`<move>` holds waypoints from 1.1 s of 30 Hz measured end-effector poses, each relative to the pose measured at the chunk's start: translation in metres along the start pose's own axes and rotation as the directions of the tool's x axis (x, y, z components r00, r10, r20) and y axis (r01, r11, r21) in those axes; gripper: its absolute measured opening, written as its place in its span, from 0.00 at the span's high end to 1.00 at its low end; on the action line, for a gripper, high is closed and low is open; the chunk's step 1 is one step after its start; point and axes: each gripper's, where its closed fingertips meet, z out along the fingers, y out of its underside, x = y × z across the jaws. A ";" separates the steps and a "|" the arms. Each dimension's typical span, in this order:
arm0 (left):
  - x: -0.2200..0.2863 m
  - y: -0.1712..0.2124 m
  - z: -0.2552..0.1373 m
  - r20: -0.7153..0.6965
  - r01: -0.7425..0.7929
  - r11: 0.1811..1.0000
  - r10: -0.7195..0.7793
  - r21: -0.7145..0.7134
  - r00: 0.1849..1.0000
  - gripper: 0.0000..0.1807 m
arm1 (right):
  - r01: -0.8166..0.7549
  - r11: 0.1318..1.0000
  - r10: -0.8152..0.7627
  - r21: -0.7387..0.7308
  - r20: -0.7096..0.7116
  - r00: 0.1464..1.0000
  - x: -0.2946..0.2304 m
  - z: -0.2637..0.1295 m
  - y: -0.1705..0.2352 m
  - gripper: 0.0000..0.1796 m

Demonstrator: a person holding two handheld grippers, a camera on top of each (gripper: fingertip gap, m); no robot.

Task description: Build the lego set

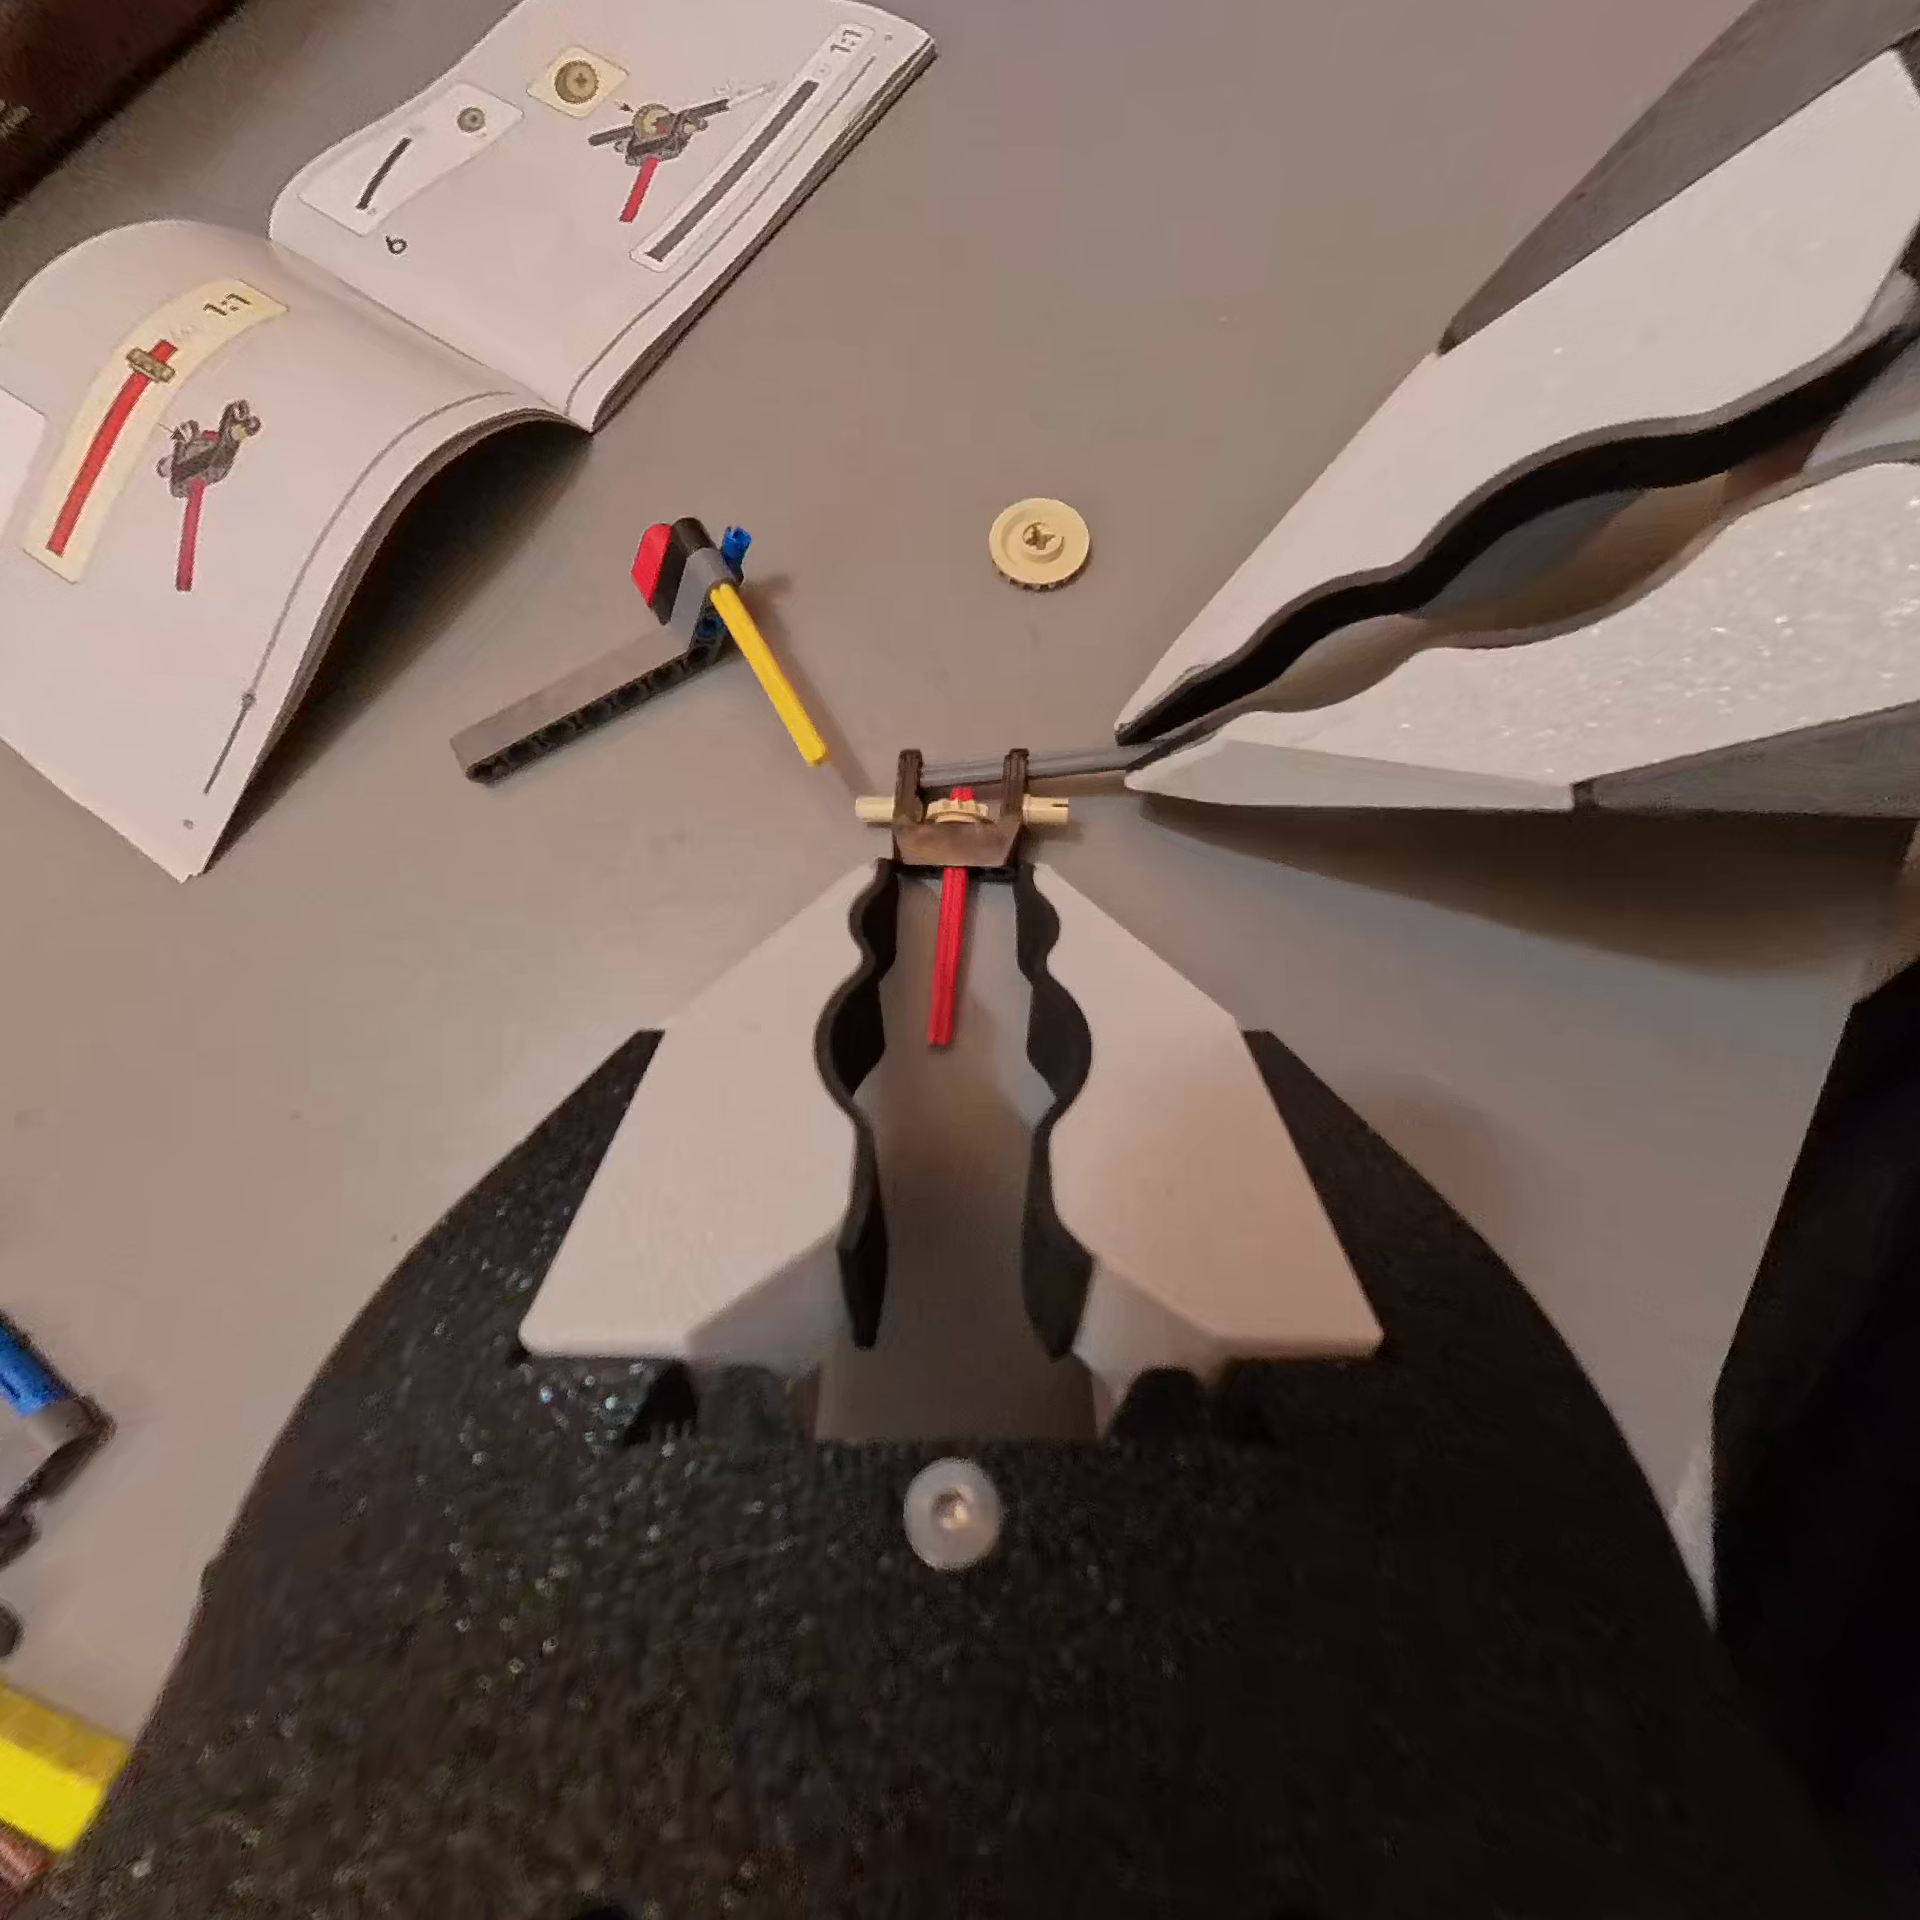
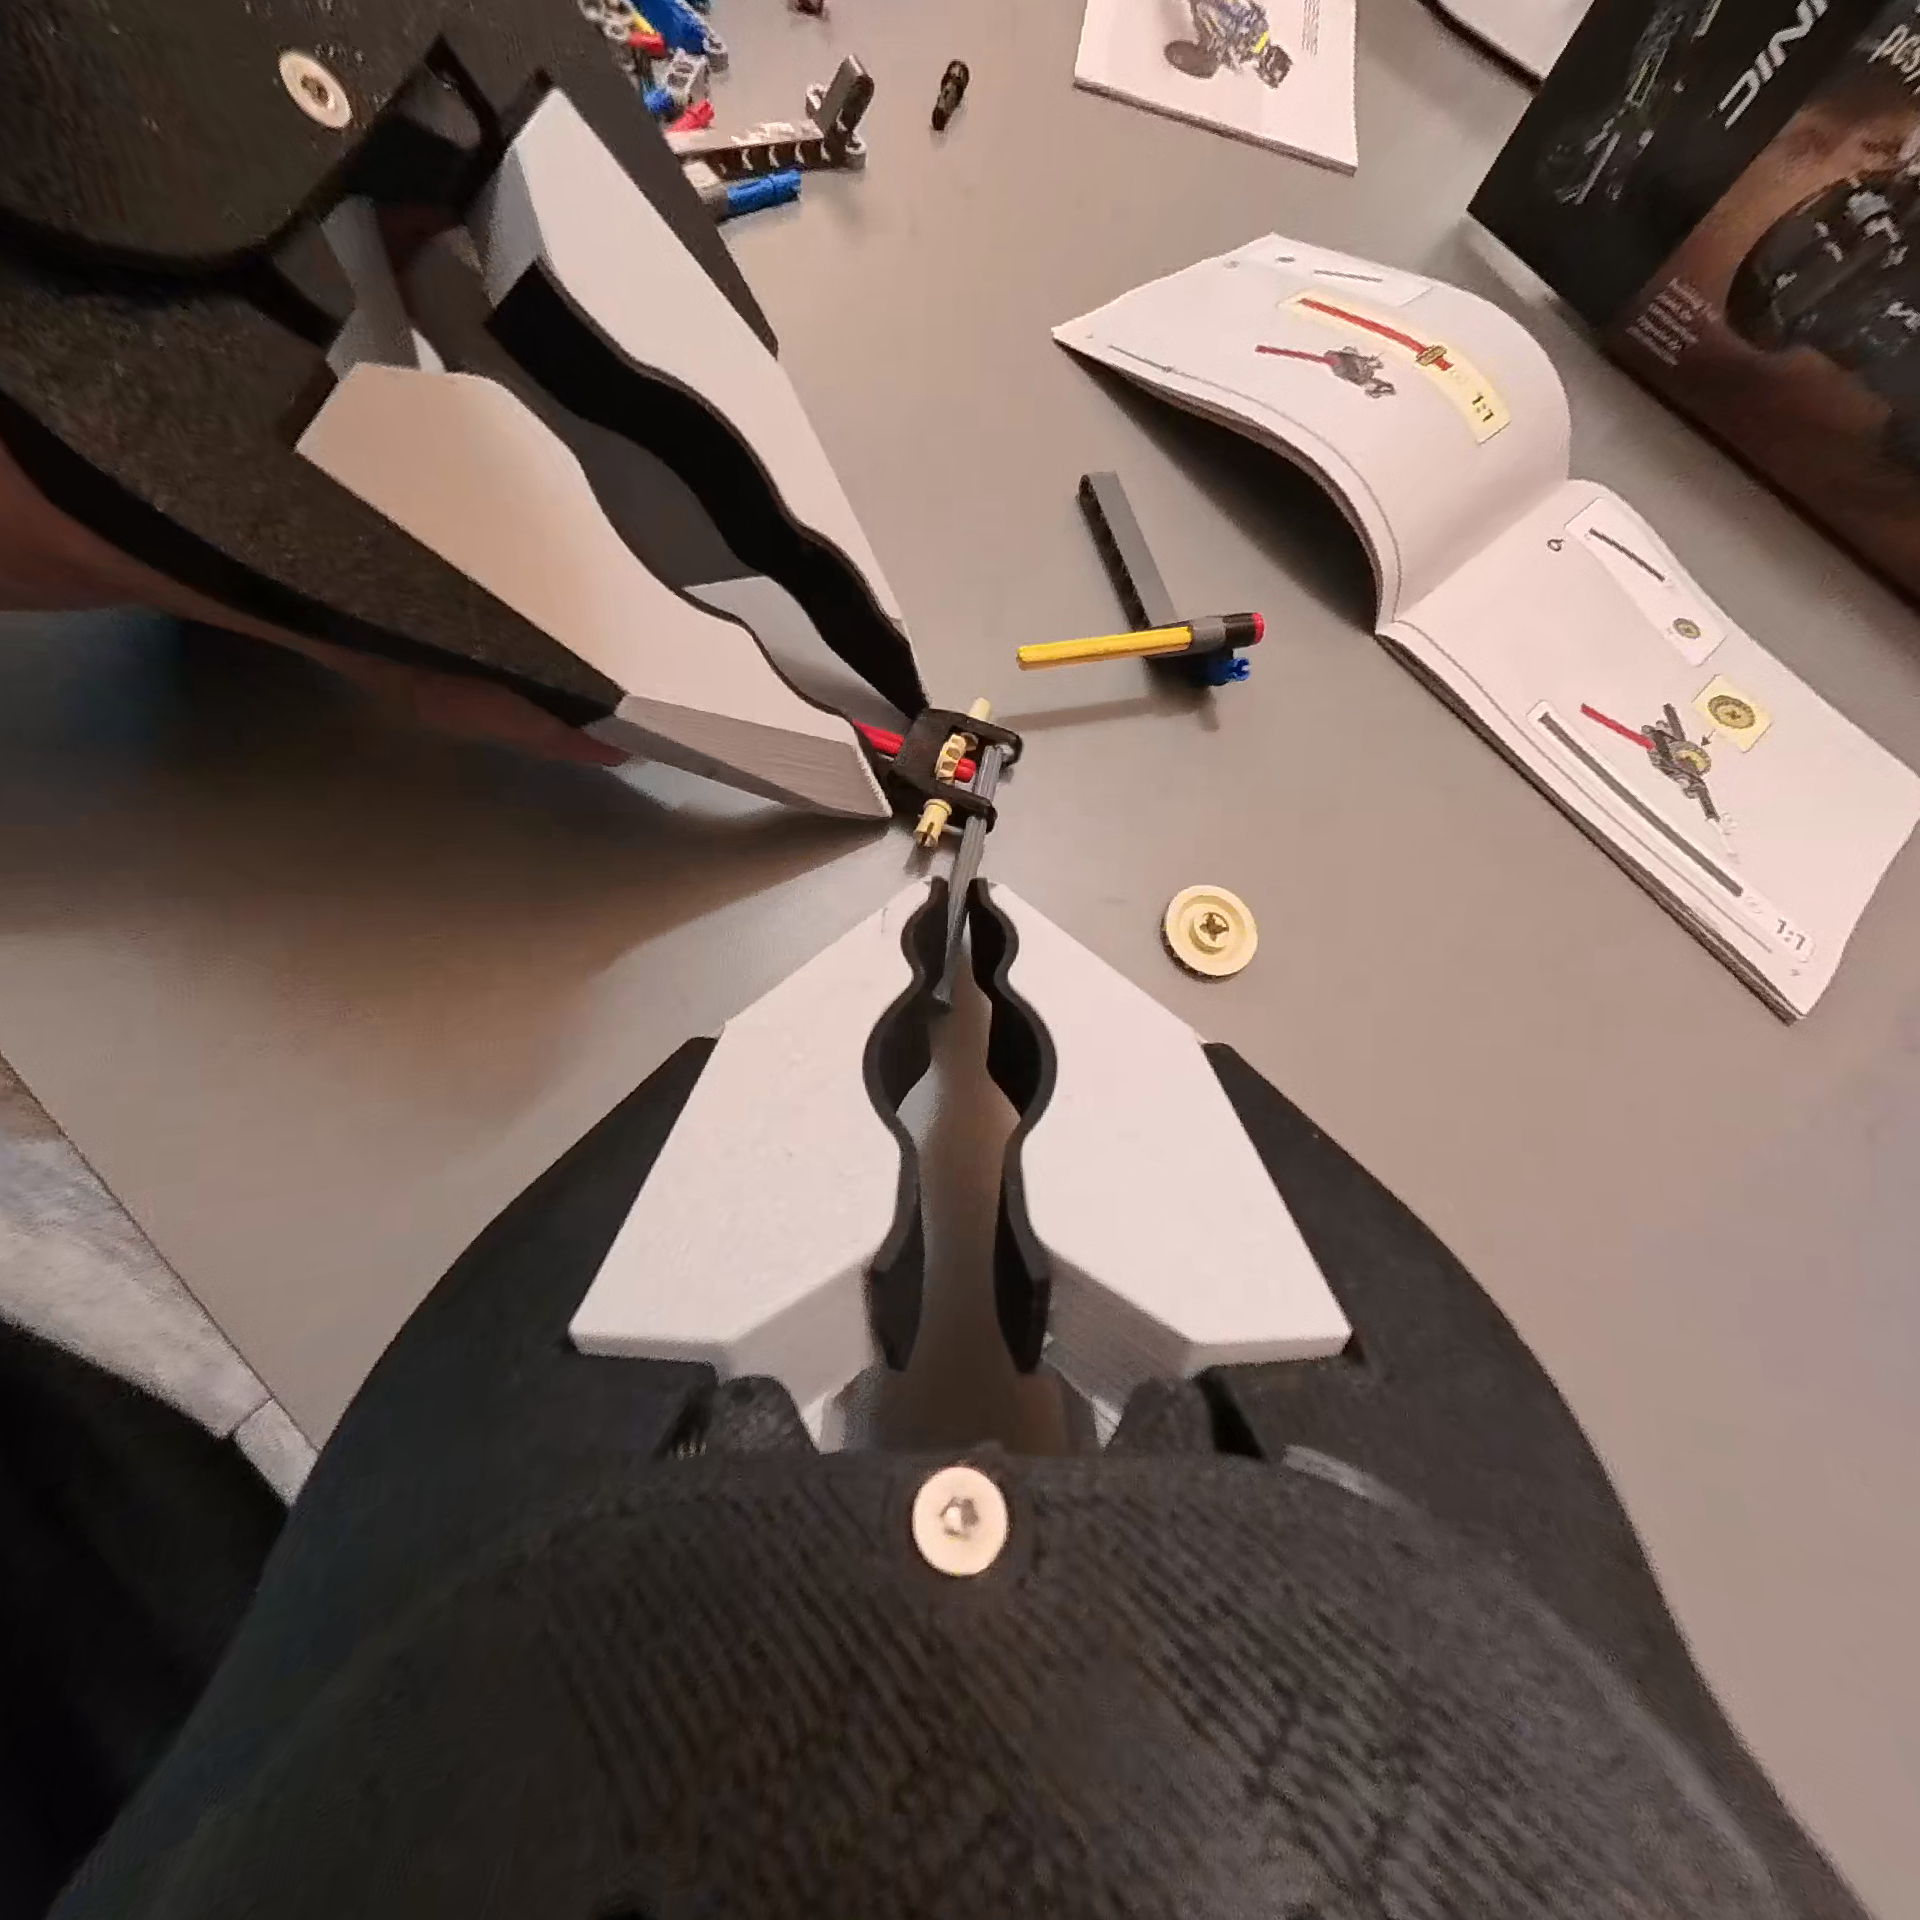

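- Left hand-held gripper (image 1: 948,868) clamped on black frame (image 1: 940,821), red axle (image 1: 948,956) btwn its fingers.
- Right hand-held gripper (image 2: 956,896) pinches grey axle (image 2: 971,842) at its tips.
- Parts likely light, stiff, small; grip axle near end.

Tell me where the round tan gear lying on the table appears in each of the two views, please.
Left wrist view: the tan gear lies flat above centre, a little right, beyond the left gripper.
Right wrist view: the gear lies right of centre, just right of the right gripper.
Shared landmark: the open booklet.
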 end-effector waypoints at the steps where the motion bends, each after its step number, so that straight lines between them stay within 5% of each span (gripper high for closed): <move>1: 0.001 0.000 0.000 -0.005 -0.006 1.000 0.006 0.006 1.000 0.88 | -0.001 1.000 0.001 -0.007 0.003 1.000 0.000 0.000 0.002 0.99; 20: -0.007 -0.001 0.000 0.028 -0.097 0.995 0.096 0.025 0.995 0.88 | 0.021 0.999 -0.020 -0.030 0.039 0.999 -0.008 -0.001 0.006 0.98; 25: -0.007 -0.002 -0.001 0.016 -0.181 0.983 0.180 0.041 0.984 0.88 | -0.050 0.998 0.041 0.049 0.170 0.985 -0.006 -0.019 -0.003 0.77; 28: -0.005 -0.003 -0.001 -0.007 -0.261 0.963 0.262 0.060 0.965 0.88 | -0.079 0.992 0.054 0.100 0.227 0.972 0.023 -0.033 -0.006 0.87; 33: 0.002 -0.004 0.000 -0.096 -0.366 0.925 0.376 0.104 0.922 0.88 | 0.086 0.996 -0.091 0.031 0.313 0.945 0.055 -0.012 0.014 0.84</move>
